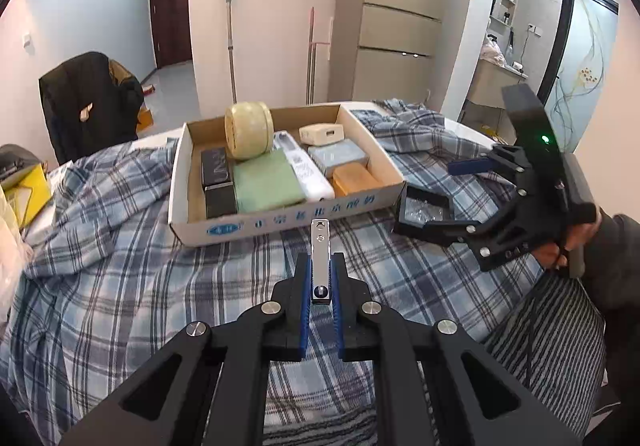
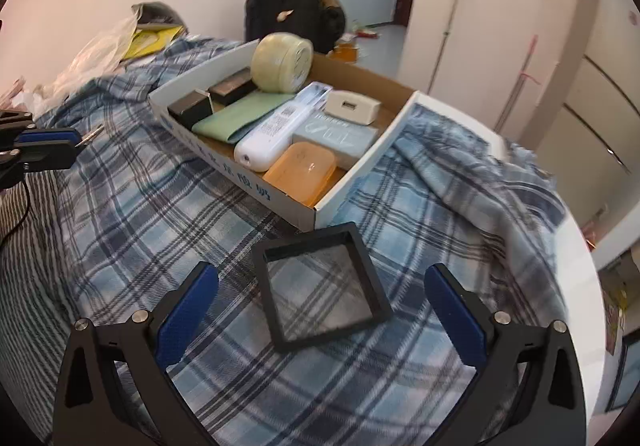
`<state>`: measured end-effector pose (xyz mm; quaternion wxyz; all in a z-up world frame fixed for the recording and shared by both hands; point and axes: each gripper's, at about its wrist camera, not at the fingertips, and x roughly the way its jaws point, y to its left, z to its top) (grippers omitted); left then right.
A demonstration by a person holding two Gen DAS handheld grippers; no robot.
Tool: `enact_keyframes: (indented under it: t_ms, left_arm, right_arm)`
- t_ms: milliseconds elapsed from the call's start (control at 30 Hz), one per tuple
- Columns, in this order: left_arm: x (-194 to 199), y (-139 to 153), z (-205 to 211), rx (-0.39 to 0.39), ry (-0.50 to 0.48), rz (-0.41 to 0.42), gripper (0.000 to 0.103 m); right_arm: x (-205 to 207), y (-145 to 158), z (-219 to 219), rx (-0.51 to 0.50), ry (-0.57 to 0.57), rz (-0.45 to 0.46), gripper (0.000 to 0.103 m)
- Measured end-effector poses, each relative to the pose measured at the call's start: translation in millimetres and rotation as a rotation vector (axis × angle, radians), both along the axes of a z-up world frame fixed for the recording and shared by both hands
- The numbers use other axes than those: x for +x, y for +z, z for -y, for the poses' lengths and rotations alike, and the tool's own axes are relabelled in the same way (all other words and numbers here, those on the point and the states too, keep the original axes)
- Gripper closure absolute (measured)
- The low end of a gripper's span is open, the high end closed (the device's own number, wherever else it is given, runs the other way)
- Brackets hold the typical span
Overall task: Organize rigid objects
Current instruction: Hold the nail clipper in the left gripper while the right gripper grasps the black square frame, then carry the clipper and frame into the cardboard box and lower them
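Chrome nail clipper [image 1: 320, 262] pinched in left gripper [image 1: 320, 300]; right gripper [image 2: 320, 310] spread (square black frame [image 2: 322, 286] between).

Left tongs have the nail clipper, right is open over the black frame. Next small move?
Probably carry the left tongs forward over the cardboard box to drop off the nail clipper: it is gripped already and the box sits straight ahead, while the right tongs only straddle the black frame.

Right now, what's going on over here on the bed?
A person is sorting small items into a cardboard box on a plaid blanket. The left gripper is shut on a metal nail clipper, pointed at the box. The right gripper is open, its fingers on either side of a black square case lying beside the box.
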<state>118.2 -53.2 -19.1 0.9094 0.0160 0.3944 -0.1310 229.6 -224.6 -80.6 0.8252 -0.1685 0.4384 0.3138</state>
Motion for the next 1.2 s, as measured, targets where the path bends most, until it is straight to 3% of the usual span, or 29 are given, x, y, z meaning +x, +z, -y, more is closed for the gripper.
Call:
enact_keyframes:
  t_ms: [167, 433, 633, 733, 900, 1200]
  left_arm:
    - [1, -1, -8, -0.008, 0.012, -0.006, 0.093]
    - [-4, 5, -12, -0.027, 0.005, -0.002, 0.093]
    - [-18, 15, -13, -0.03, -0.016, 0.023, 0.093]
    - [-21, 18, -14, -0.045, -0.01, 0.025, 0.093]
    - [-26, 25, -15, -0.052, -0.004, 0.041, 0.093]
    - [-34, 34, -25, -0.036, 0.021, 0.059, 0.093]
  right_arm:
    - [7, -12, -5, -0.019, -0.004, -0.049, 0.015]
    - [0, -13, -3, -0.008, 0.019, -0.092, 0.027]
    - [-23, -12, -7, -0.053, 0.046, -0.116, 0.027]
    - [-27, -12, -11, -0.067, -0.002, -0.074, 0.027]
    - [-9, -17, -14, -0.026, -0.114, -0.127, 0.027]
    - [-18, -13, -24, -0.11, -0.187, -0.042, 0.034]
